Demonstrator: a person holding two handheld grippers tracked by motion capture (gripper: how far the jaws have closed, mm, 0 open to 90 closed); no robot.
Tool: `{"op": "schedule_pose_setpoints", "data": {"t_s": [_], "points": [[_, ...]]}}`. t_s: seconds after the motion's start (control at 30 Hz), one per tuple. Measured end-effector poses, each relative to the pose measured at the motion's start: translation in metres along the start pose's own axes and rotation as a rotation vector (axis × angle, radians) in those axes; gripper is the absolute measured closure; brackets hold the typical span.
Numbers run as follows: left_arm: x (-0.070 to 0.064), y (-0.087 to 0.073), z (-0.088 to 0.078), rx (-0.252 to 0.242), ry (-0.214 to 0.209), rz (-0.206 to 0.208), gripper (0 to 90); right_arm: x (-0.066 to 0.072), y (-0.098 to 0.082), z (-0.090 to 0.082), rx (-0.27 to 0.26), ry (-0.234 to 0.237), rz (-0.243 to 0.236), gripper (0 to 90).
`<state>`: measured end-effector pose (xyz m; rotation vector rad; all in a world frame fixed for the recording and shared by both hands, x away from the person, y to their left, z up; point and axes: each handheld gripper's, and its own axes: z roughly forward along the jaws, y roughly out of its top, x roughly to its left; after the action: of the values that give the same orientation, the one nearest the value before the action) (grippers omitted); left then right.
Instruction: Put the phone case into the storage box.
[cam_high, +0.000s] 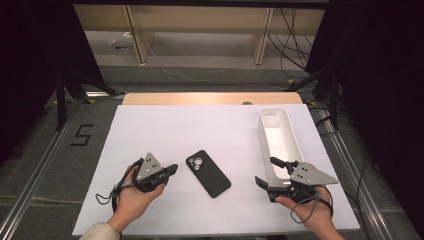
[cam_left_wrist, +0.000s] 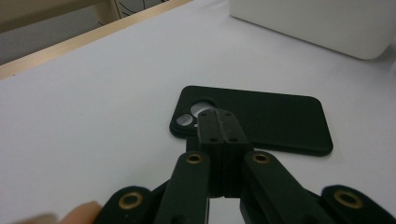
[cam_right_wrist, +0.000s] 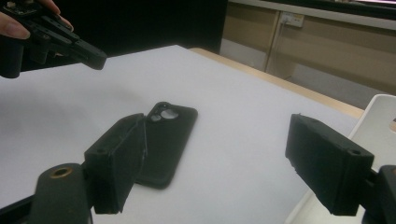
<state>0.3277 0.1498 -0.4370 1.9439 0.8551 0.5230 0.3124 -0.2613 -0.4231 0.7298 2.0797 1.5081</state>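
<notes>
Left gripper (cam_left_wrist: 219, 122): jaws together, empty, beside phone (cam_high: 208, 173) lying mid-table. Right gripper (cam_high: 272, 175): jaws apart, near tray (cam_high: 295, 145). Part left jaws, straddle phone's edges, close squarely.

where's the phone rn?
High view: the phone lies camera-side up on the white mat, near the front centre, between the left tool and the white bin.

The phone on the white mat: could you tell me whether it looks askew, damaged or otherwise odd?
Nothing looks damaged. The phone lies face down and flat on the mat, turned at a slant to its edges, while the white bin sits nearly square. That slant alone stands out.
</notes>
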Motion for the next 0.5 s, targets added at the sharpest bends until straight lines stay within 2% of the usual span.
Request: {"op": "schedule_pose_setpoints", "data": {"t_s": [0.5], "points": [[-0.014, 0.007, 0.021, 0.026, -0.042, 0.023, 89.9, 0.0, 0.0, 0.0, 0.004, 0.003, 0.002, 21.6]]}}
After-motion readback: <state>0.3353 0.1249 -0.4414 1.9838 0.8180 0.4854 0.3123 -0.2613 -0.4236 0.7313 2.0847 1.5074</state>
